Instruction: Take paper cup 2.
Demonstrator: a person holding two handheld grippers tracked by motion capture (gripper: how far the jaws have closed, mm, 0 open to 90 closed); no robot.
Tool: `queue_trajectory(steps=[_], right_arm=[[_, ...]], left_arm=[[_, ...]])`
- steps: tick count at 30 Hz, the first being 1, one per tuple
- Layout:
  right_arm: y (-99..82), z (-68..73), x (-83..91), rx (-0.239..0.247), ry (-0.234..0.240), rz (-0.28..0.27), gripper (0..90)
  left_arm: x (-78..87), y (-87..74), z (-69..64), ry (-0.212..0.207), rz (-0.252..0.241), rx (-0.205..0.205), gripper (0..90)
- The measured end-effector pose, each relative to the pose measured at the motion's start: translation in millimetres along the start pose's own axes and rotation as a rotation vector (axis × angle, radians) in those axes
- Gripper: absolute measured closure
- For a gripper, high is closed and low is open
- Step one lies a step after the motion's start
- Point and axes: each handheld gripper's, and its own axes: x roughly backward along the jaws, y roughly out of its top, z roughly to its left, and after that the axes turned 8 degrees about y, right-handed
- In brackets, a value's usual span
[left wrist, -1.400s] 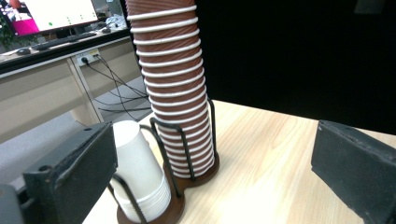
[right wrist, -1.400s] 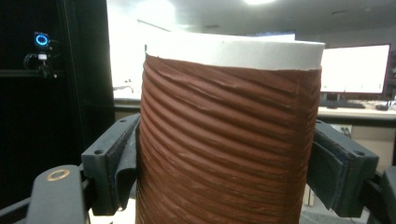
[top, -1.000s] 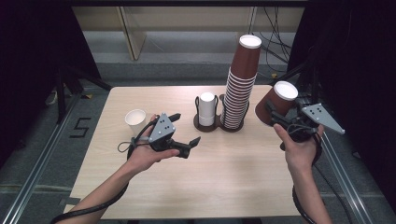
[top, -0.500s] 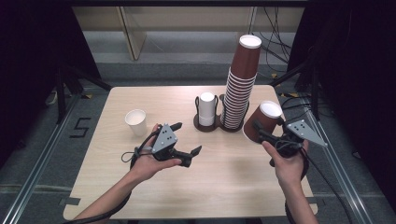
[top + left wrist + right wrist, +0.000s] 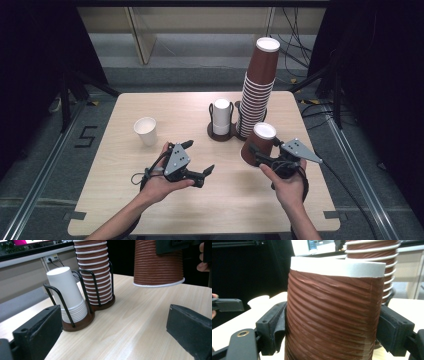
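Nearest the camera, two forearms reaching in over a pale wooden table (image 5: 125, 200). In the left hand, the left gripper (image 5: 199, 158), jaws wide apart and holding nothing, hovering low over the near-left part of the tabletop. In the right hand, the right gripper (image 5: 256, 152), jaws clamped on the ribbed sides of a brown paper cup (image 5: 261, 143), held upside down with the white base on top and tilted slightly. In the right gripper view, black pads pressed against both flanks of that brown paper cup (image 5: 332, 322). In the left gripper view, the same cup's rim (image 5: 159, 283) hanging clear above the wood, not touching it.

Farther back, at the left, a lone white paper cup (image 5: 145, 131) standing upright, mouth open, well apart from both grippers. Beyond, near the table's middle, a dark double wire holder (image 5: 220, 135) bearing a short stack of white cups (image 5: 221, 116) on its left and a tall stack of brown cups (image 5: 256, 95) on its right, all inverted, the held cup just in front of the tall stack. Behind the table, grey floor (image 5: 200, 55) and dark curtains (image 5: 35, 75).
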Motion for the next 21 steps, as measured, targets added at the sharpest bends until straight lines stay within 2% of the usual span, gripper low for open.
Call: queue_trajectory(steps=[3, 10, 13, 14, 15, 16, 17, 18, 21], right_arm=[[-3.9, 3.7, -4.2, -0.03, 0.032, 0.006, 19.9], [-6.5, 3.4, -7.7, -0.077, 0.054, -0.002, 19.9], [-9.0, 0.9, -8.8, -0.08, 0.045, -0.002, 19.9], [-9.7, 2.3, -8.7, -0.112, 0.055, 0.001, 19.9], [-10.5, 1.3, -8.9, -0.112, 0.051, -0.001, 19.8], [-11.5, 2.1, -9.4, -0.148, 0.059, 0.001, 19.9], [-12.1, 0.7, -9.9, -0.152, 0.059, 0.0, 19.9], [-12.4, 0.3, -10.0, -0.183, 0.055, 0.007, 19.8], [-13.7, -1.2, -11.4, -0.221, 0.063, -0.003, 19.9]], left_arm=[[-2.6, -2.8, -3.5, -0.009, 0.003, 0.003, 0.0], [-13.9, -6.3, -10.0, -0.033, 0.017, 0.001, 0.0], [-18.5, -6.2, -12.2, -0.042, 0.015, 0.0, 0.0], [-19.4, -5.8, -12.5, -0.045, 0.014, -0.004, 0.0], [-20.1, -5.4, -12.9, -0.049, 0.013, -0.007, 0.0], [-20.9, -4.8, -13.2, -0.053, 0.011, -0.013, 0.0], [-22.0, -4.1, -13.8, -0.059, 0.009, -0.015, 0.0], [-22.8, -3.6, -14.3, -0.062, 0.006, -0.013, 0.0], [-25.7, -1.0, -16.0, -0.075, 0.002, 0.0, 0.0]])
